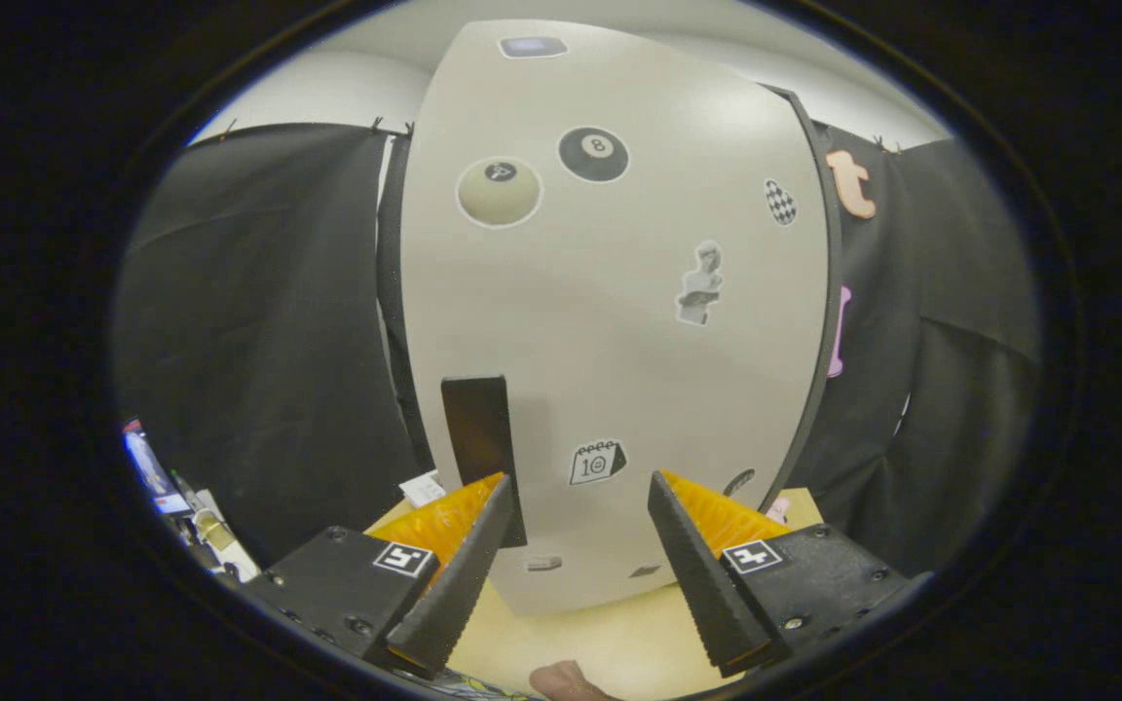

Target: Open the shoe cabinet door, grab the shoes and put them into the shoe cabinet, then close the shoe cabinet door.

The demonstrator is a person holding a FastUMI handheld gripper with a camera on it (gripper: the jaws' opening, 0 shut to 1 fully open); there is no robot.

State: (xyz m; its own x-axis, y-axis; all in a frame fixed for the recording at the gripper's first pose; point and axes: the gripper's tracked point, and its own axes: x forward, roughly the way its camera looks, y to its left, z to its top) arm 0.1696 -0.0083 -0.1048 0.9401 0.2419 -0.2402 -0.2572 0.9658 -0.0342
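Gripper [576, 531] spread wide, nothing between fingers. Shoe cabinet door [610, 321] shut, upright just ahead, w/ stickers on front. Dark handle [479, 438] on door's lower left edge, just beyond left finger. Pale tabletop [610, 638] under cabinet base.

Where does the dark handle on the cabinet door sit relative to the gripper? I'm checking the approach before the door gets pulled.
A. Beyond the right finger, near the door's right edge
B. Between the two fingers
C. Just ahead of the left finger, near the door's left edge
C: the dark handle stands on the shut cabinet door just above the left finger, with the gripper open.
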